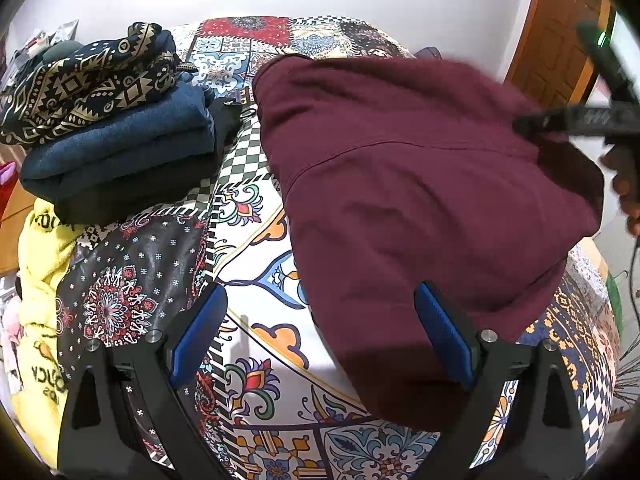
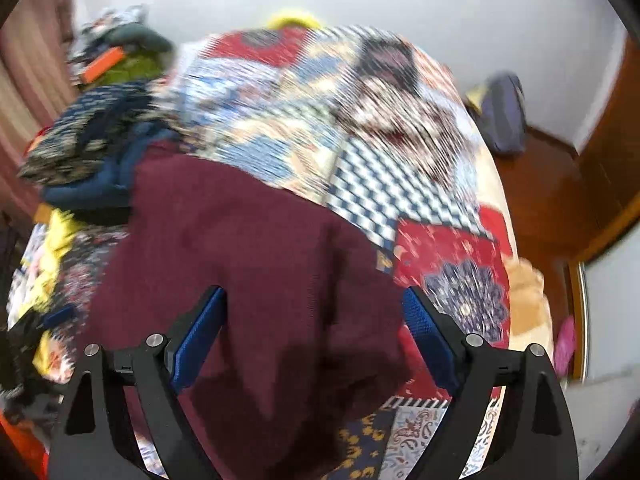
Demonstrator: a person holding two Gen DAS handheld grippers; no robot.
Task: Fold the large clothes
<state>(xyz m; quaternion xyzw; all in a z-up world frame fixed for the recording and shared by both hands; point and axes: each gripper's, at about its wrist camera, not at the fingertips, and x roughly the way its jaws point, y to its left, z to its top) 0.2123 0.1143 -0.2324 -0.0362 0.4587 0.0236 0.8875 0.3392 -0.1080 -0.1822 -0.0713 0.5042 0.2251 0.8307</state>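
A maroon garment lies folded into a thick bundle on the patterned bed. My left gripper hovers open over its near left edge; the right blue pad is above the cloth, the left pad over the bedspread, and neither presses on anything. One blurred finger of the right gripper reaches over the bundle's far right corner. In the right wrist view, which is motion-blurred, the maroon garment fills the space under my right gripper. Its jaws stand wide and hold nothing.
A stack of folded clothes sits at the bed's far left: navy-gold print over blue over black. A yellow garment hangs off the left edge. The patchwork bedspread covers the bed. A hand, a wooden door and a purple bag are to the right.
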